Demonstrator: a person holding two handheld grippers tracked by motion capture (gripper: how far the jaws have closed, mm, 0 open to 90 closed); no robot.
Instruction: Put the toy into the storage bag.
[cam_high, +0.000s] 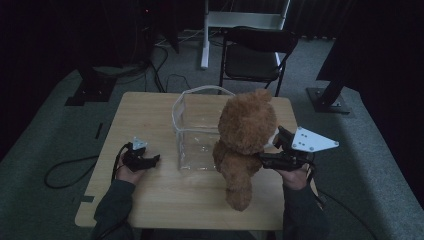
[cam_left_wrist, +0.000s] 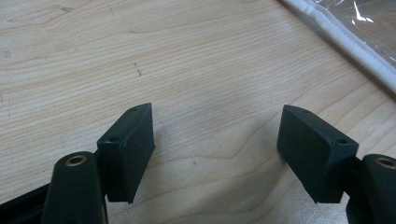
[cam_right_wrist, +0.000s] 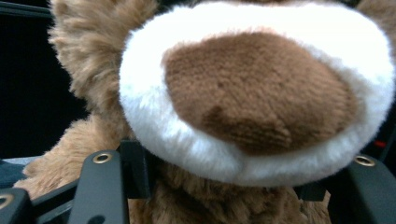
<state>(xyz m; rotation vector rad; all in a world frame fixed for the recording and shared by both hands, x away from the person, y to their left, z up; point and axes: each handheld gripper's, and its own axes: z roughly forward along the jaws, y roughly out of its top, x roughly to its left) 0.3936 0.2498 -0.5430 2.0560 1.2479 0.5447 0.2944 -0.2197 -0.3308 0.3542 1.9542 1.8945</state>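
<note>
A brown teddy bear (cam_high: 247, 130) hangs upright over the right half of the wooden table (cam_high: 150, 200), one leg reaching down toward the tabletop. My right gripper (cam_high: 262, 159) comes in from the right and is shut on it. In the right gripper view the bear's white muzzle (cam_right_wrist: 261, 93) sits just above the right gripper (cam_right_wrist: 222, 182), whose jaws press into the fur on both sides below it. Beside the bear, at the table's middle, stands a clear plastic bag (cam_high: 195, 130) with an open top. My left gripper (cam_high: 152, 160) rests on the table, left of the bag. Its jaws stand open over bare wood, left gripper (cam_left_wrist: 215, 154).
The bag's white edge (cam_left_wrist: 345, 42) crosses the upper right corner of the left gripper view. Behind the table stands a black folding chair (cam_high: 255, 55). A cable (cam_high: 65, 170) loops on the floor at the left. Dark stand bases (cam_high: 330, 100) flank the table.
</note>
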